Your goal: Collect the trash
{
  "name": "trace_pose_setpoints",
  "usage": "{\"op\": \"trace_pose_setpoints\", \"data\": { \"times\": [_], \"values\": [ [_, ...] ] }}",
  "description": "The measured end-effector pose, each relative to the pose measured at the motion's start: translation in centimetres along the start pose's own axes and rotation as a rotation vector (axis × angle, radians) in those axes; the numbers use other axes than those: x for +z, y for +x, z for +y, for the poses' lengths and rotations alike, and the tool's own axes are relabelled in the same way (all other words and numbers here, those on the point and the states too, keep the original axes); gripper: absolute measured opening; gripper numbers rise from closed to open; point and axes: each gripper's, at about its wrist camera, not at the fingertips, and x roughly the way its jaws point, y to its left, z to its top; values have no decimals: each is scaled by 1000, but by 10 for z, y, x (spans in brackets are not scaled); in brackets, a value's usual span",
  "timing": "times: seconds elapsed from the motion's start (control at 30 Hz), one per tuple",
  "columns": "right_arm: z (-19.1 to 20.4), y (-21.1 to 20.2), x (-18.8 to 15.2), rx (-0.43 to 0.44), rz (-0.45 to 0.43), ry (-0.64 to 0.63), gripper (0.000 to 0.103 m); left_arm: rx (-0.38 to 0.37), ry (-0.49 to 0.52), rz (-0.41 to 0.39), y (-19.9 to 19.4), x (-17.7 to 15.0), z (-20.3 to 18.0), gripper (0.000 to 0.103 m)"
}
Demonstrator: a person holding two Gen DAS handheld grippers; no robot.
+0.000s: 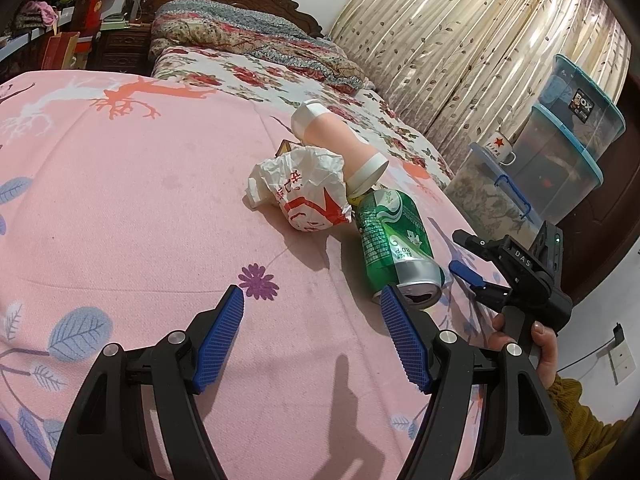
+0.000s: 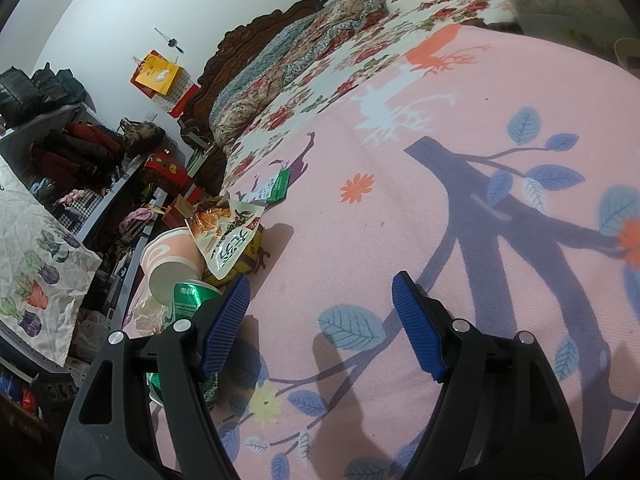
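So the trash sits in a little heap on the pink bedspread [image 1: 120, 208]: a dented green can [image 1: 394, 240] on its side, a crumpled white wrapper [image 1: 304, 192] touching it, and a pink paper cup [image 1: 340, 144] behind. Left gripper [image 1: 312, 308] hovers with fingers spread wide, holding nothing (the can's open end sits just beside one blue pad). Right gripper [image 2: 320, 292] is spread and empty too, the can at its left finger.

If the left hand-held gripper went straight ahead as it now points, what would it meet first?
Probably only the pink bedsheet. The left hand-held gripper is open; the green can lies just right of its line, beside its right finger, though depth is unclear.
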Motion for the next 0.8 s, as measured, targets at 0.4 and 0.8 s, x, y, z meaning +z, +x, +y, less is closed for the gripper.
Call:
{"op": "trace_pose_setpoints", "data": {
  "times": [0.4, 0.8],
  "values": [
    [-3, -4, 0, 20, 0, 3, 75, 16, 3, -8, -1, -1, 2, 67],
    [-3, -4, 0, 21, 0, 3, 75, 38, 11, -11, -1, -1, 0, 67]
  ]
}}
